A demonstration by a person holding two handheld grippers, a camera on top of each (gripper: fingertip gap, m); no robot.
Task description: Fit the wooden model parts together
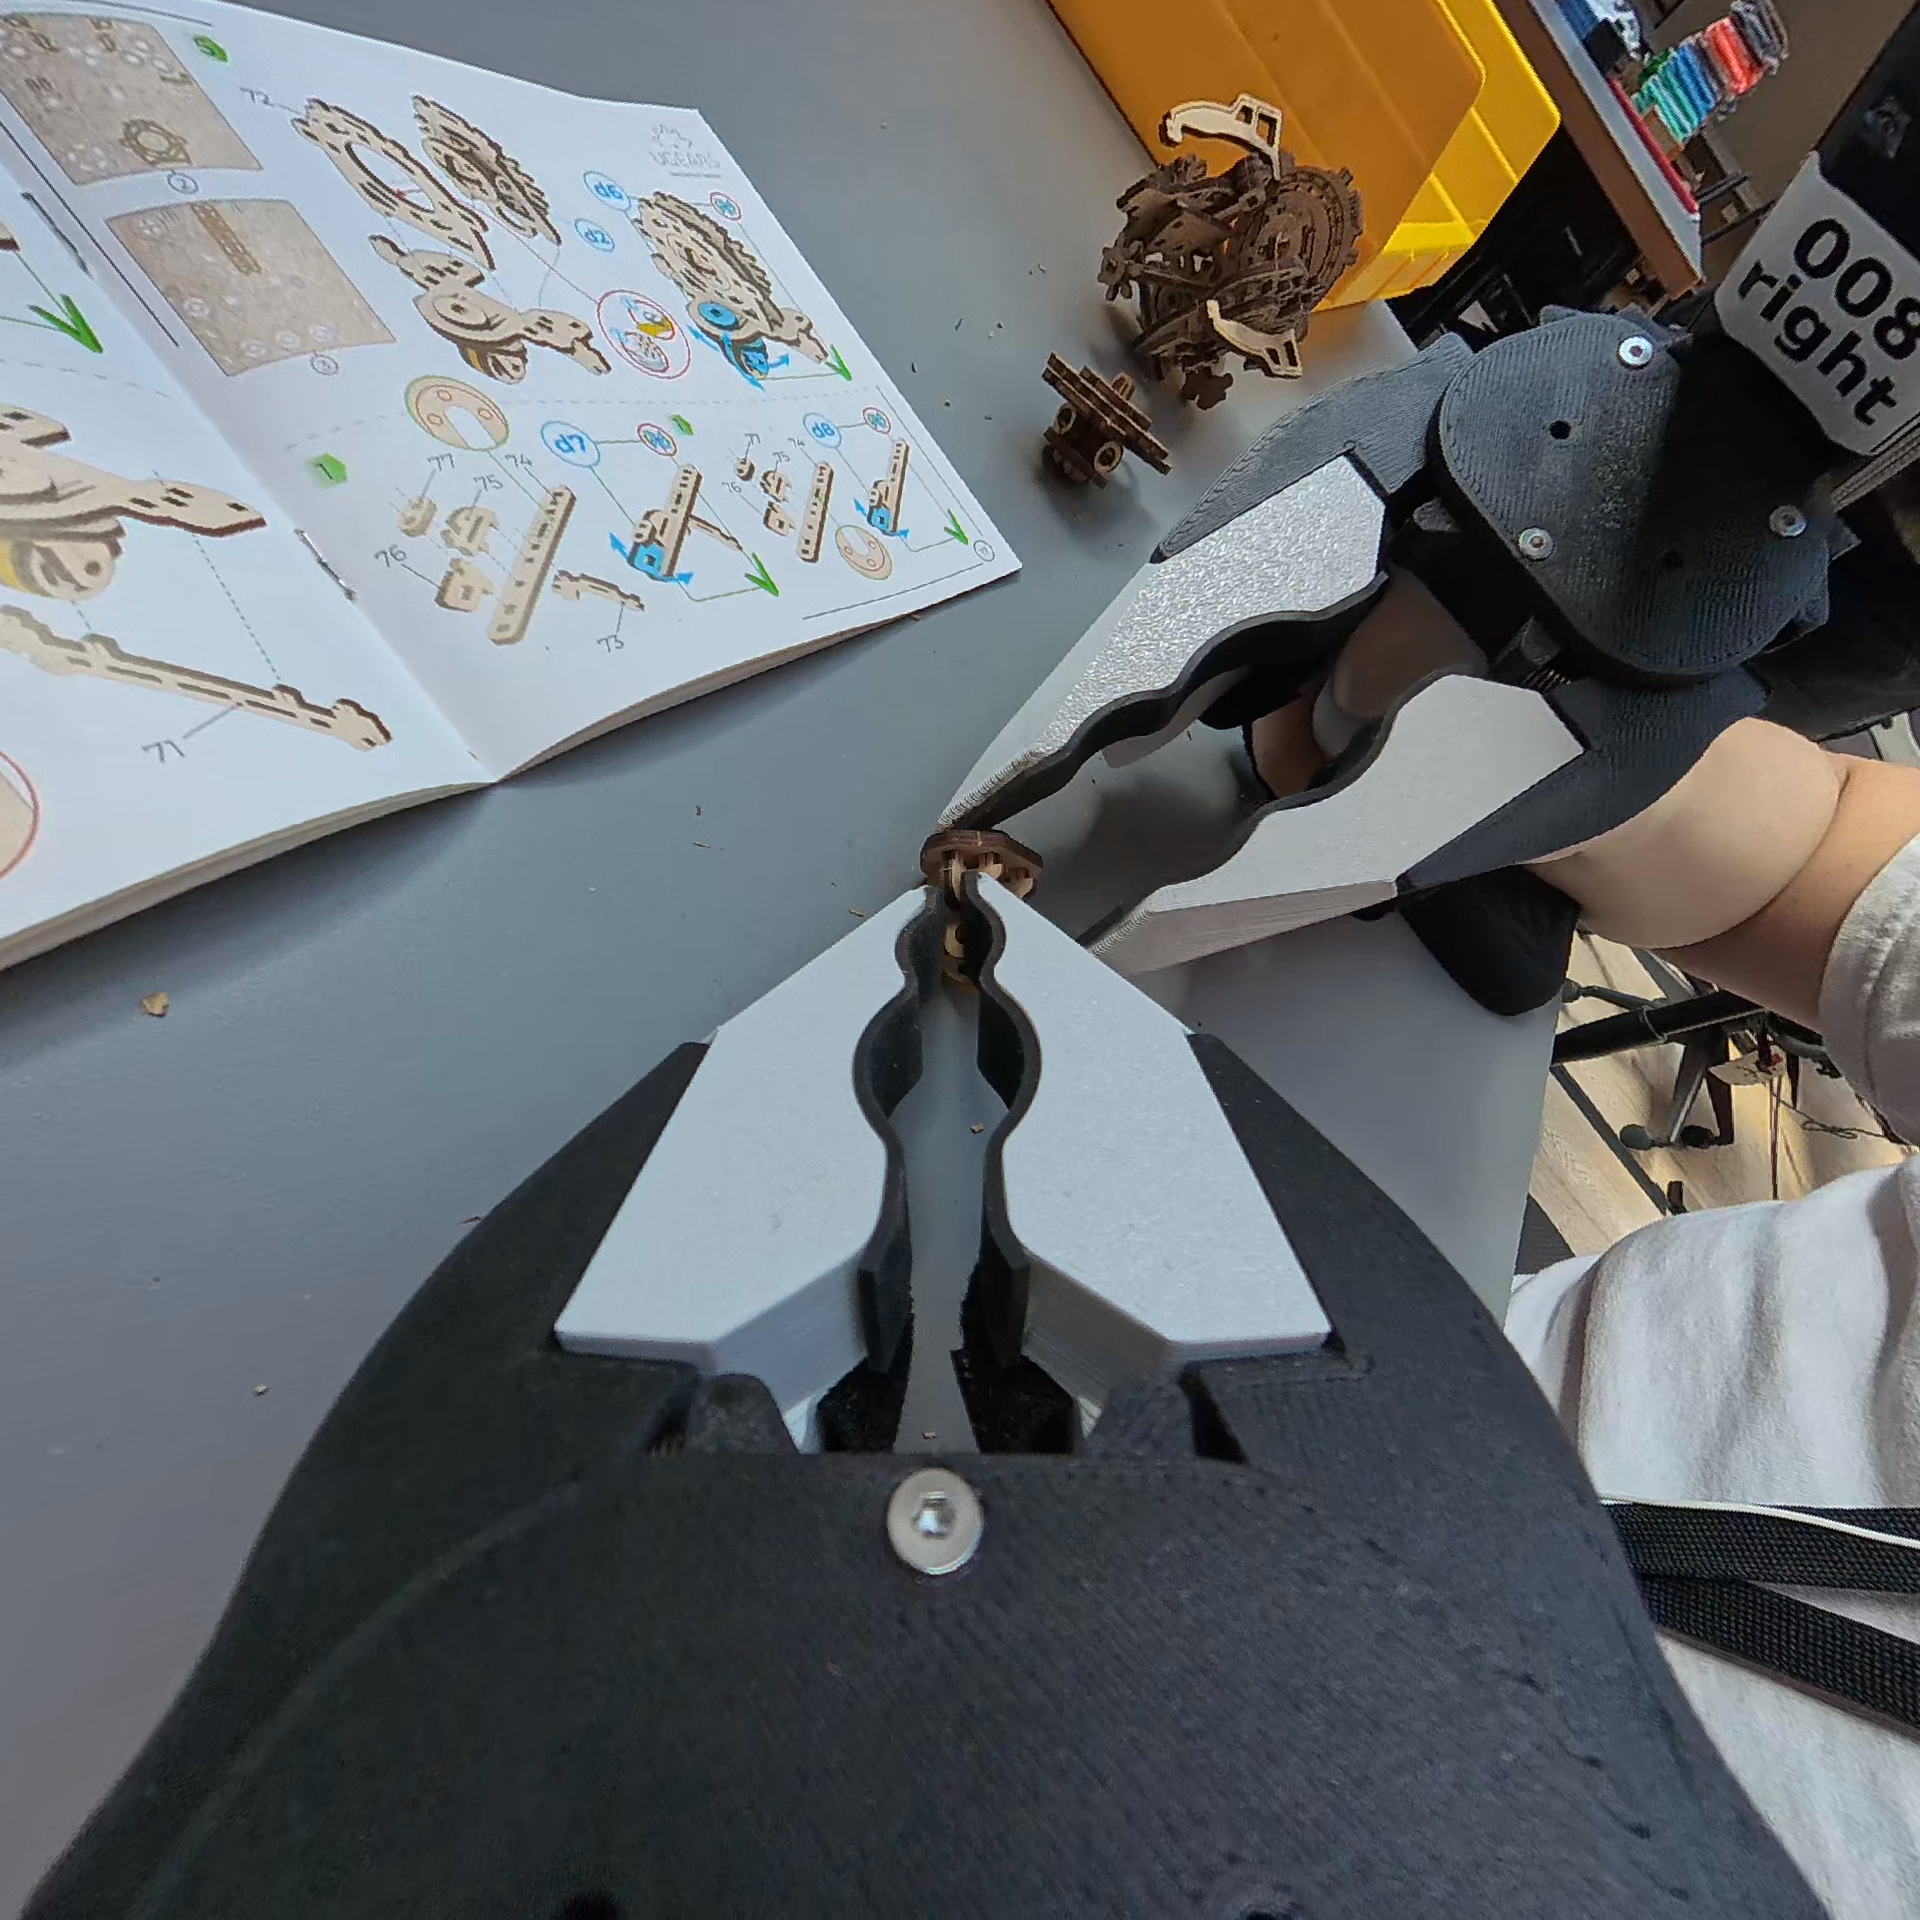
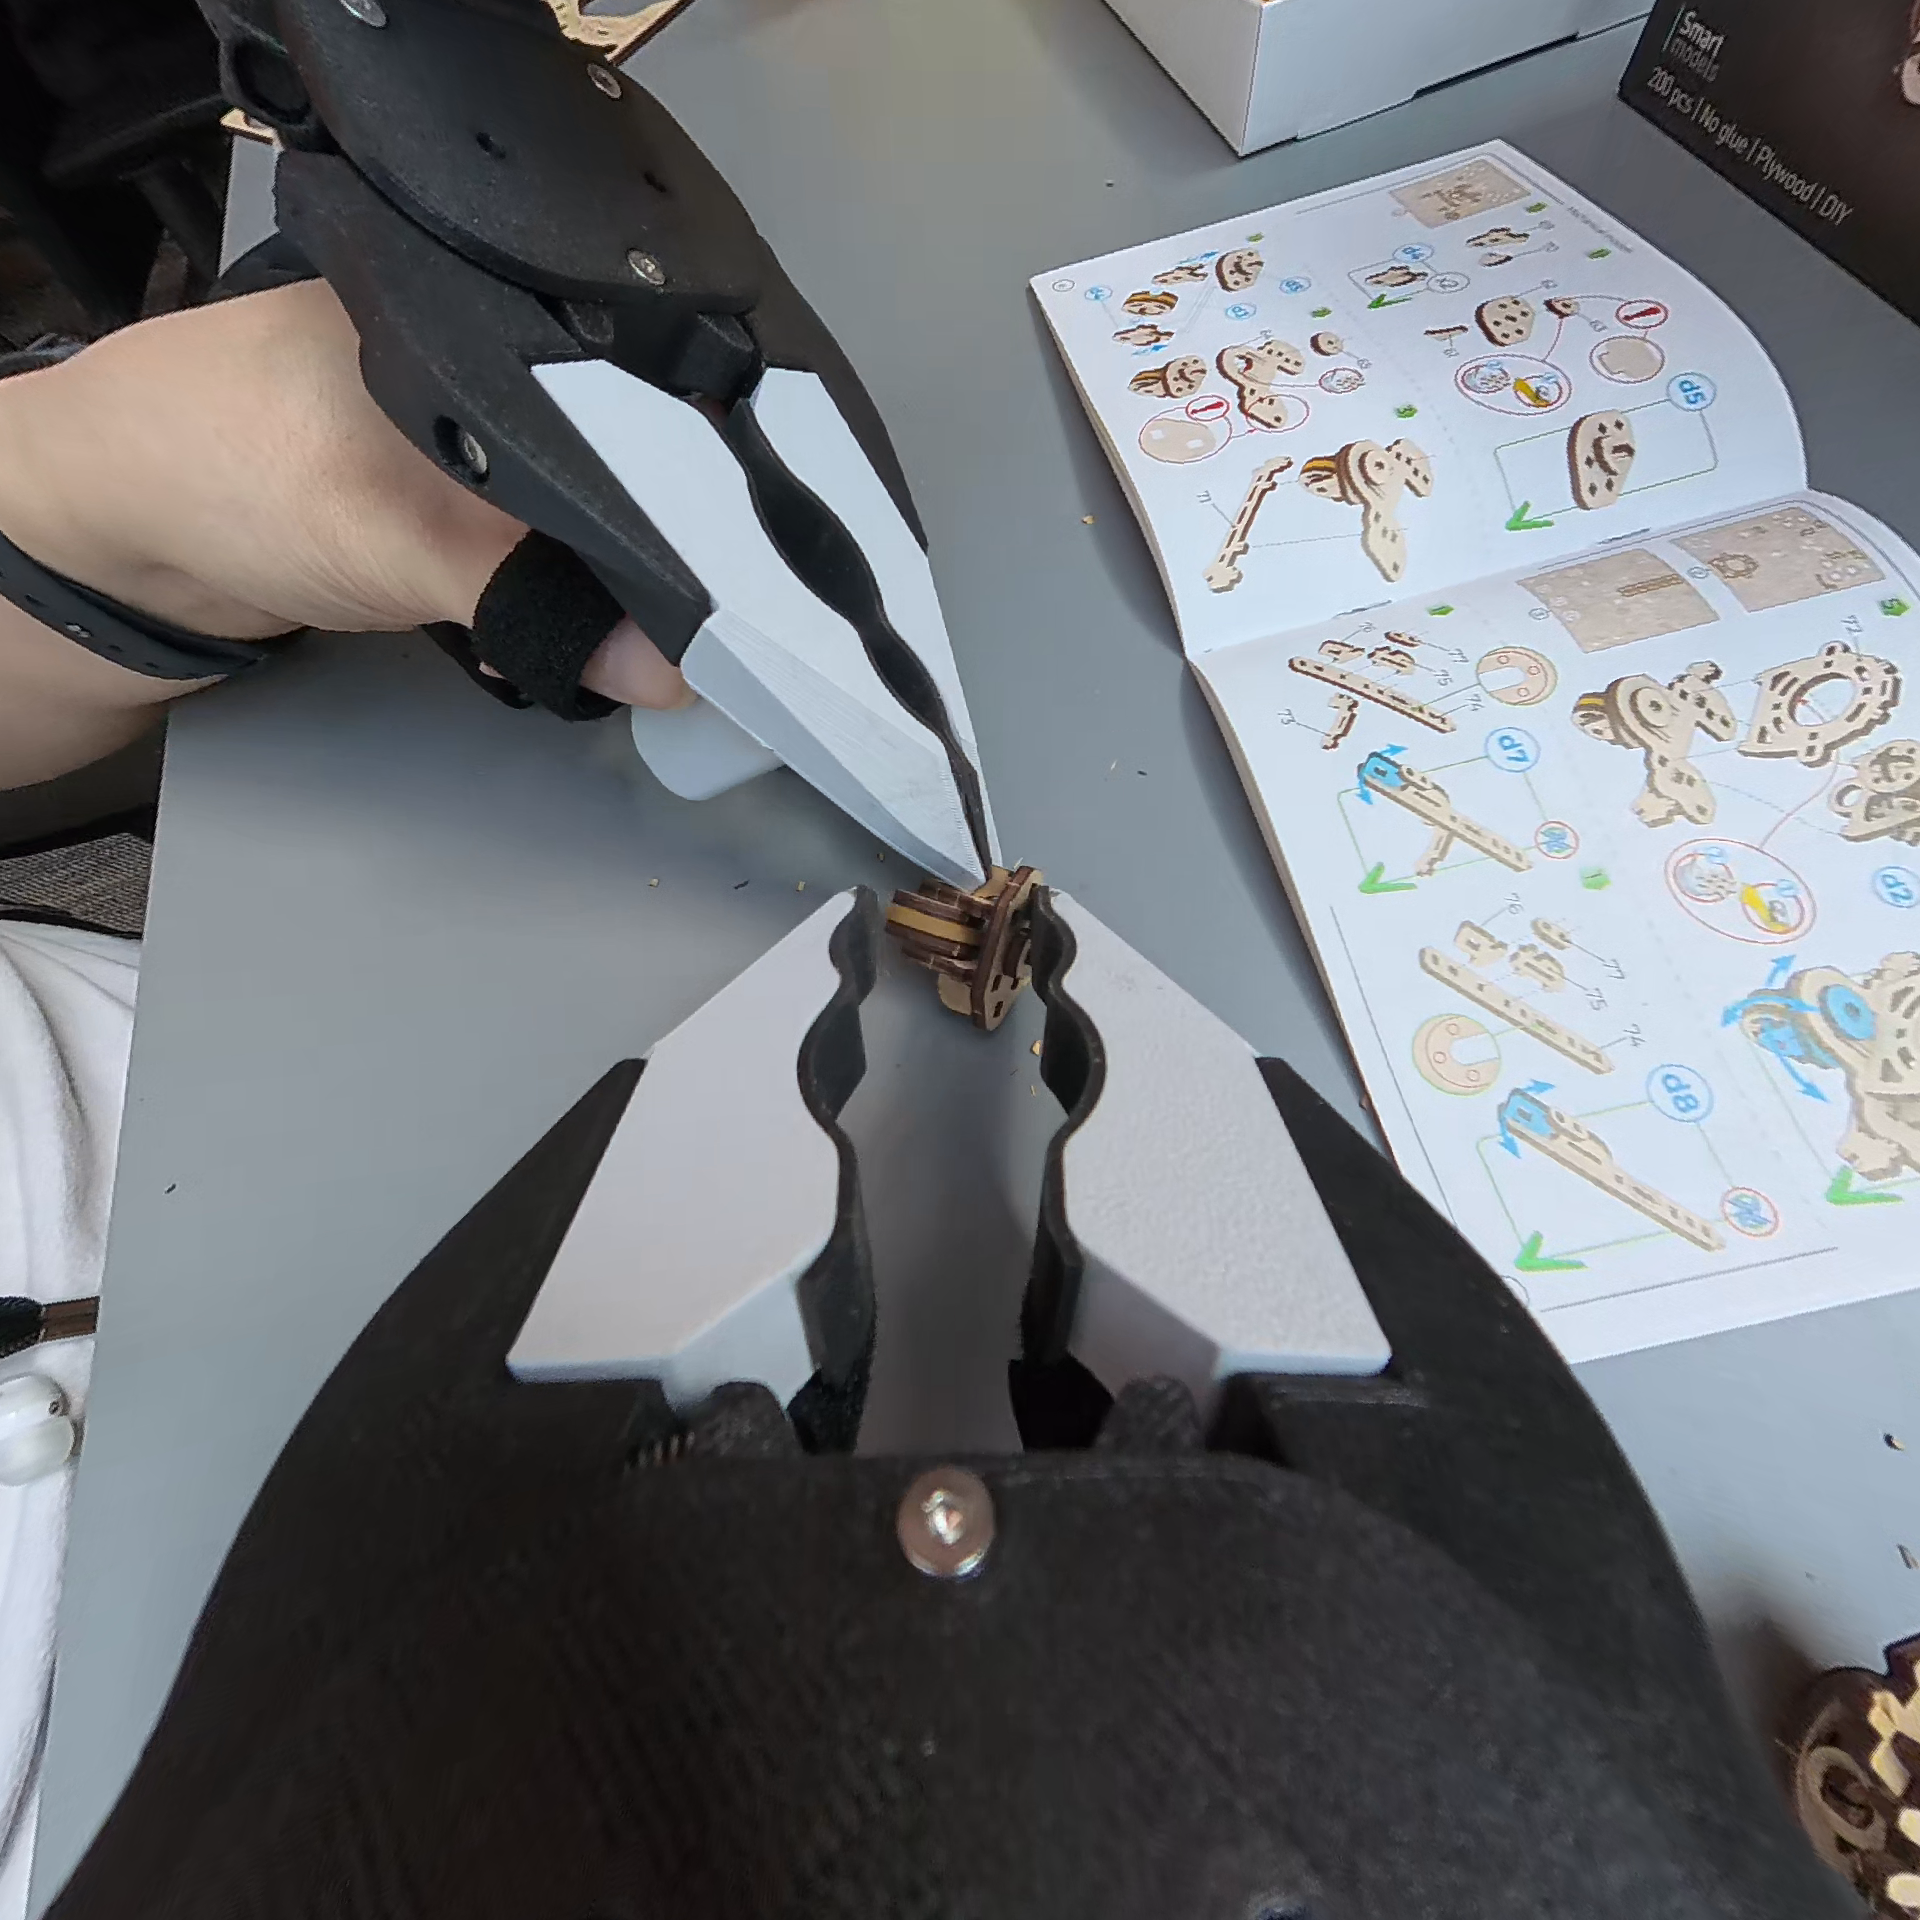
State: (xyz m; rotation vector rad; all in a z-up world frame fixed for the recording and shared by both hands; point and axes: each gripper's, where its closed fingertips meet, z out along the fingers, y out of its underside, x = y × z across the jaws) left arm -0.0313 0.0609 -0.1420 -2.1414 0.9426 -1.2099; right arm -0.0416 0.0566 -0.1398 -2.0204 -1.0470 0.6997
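A small wooden sub-assembly [image 1: 982, 857], a disc on a short slotted hub, is held just above the grey table [image 1: 416, 1143]. My left gripper [image 1: 961, 896] is shut on its lower part. In the right wrist view the left gripper [image 2: 982, 878] comes in from the upper left and pinches the piece [image 2: 971, 940] at its top edge. My right gripper [image 2: 951, 904] is open, its jaws on either side of the piece, the right jaw against the disc. In the left wrist view the right gripper [image 1: 1023, 883] reaches in from the right.
An open instruction booklet [image 1: 468, 416] lies beside the work spot [image 2: 1558, 727]. A larger wooden model [image 1: 1236, 249] and a small gear unit [image 1: 1101, 426] stand farther back by yellow bins [image 1: 1351, 114]. A white box [image 2: 1351, 62] and a dark box [image 2: 1787, 125] lie beyond the booklet.
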